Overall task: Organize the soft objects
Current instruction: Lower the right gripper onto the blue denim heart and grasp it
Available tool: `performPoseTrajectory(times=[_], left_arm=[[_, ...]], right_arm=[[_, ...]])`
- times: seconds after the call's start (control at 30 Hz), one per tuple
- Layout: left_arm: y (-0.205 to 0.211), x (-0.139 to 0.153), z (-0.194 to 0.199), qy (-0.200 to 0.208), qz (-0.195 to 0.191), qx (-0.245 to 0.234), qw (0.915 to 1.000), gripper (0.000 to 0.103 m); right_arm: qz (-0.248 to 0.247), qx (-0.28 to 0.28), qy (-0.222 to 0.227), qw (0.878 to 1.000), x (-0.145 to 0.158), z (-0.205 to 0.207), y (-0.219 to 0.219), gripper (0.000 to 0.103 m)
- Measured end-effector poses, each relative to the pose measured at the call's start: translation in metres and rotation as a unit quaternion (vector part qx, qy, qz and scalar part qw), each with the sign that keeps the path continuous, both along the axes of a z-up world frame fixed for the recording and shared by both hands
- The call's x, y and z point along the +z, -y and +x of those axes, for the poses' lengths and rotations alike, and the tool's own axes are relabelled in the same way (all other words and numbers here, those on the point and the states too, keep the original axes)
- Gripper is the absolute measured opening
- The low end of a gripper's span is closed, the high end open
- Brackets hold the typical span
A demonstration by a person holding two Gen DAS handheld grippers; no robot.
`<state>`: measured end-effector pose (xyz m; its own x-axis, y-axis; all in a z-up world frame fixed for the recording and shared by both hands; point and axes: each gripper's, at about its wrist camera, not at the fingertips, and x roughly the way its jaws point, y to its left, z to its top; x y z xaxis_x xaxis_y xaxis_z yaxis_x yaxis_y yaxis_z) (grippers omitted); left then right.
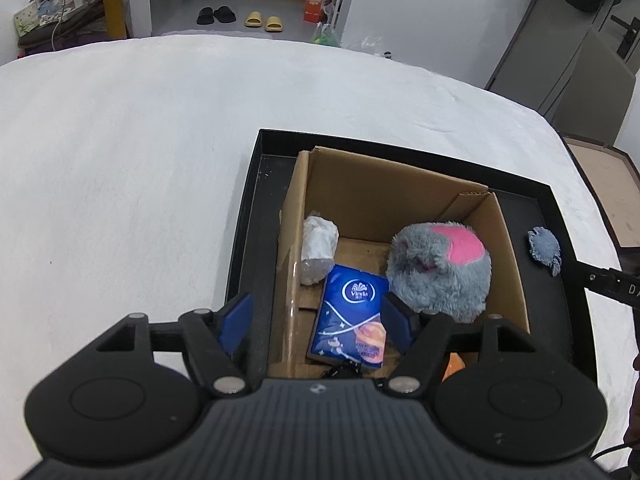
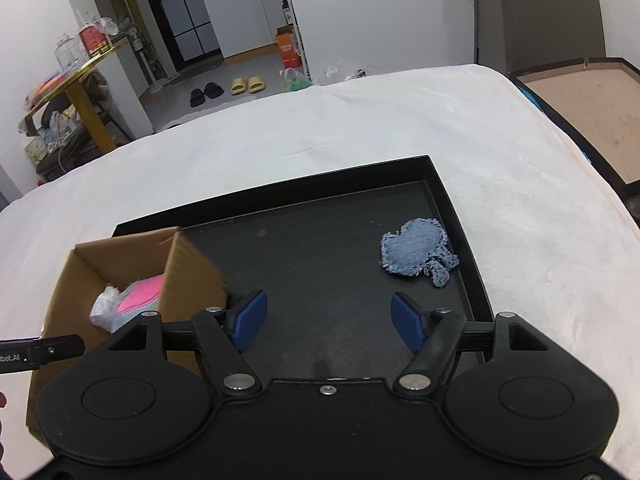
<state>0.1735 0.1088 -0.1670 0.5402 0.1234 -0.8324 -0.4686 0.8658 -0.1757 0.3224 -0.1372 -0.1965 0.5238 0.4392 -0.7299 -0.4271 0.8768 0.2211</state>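
Right gripper (image 2: 326, 320): spread, empty, over tray (image 2: 456, 204).
Left gripper (image 1: 316, 322): spread, empty, over box (image 1: 360, 184).
Next: centre jaws on denim patch (image 2: 416, 254), pinch low.

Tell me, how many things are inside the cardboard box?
3 clearly: a grey and pink plush toy on the right, a blue tissue pack in the middle, and a white wrapped roll on the left. The near corner is hidden, so more may be there.
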Motion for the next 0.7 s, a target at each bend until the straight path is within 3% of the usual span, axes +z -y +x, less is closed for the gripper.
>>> performPoseTrajectory(times=[0.23, 0.7], left_arm=[[0.002, -0.003, 0.010, -0.014, 0.010, 0.011, 0.9998, 0.069], [0.017, -0.004, 0.026, -0.047, 0.026, -0.003, 0.9985, 0.070]], right_arm=[[0.000, -0.016, 0.001, 1.000, -0.011, 0.019, 0.005, 0.078], [0.018, -0.037, -0.011, 0.999, -0.037, 0.060, 0.010, 0.078]])
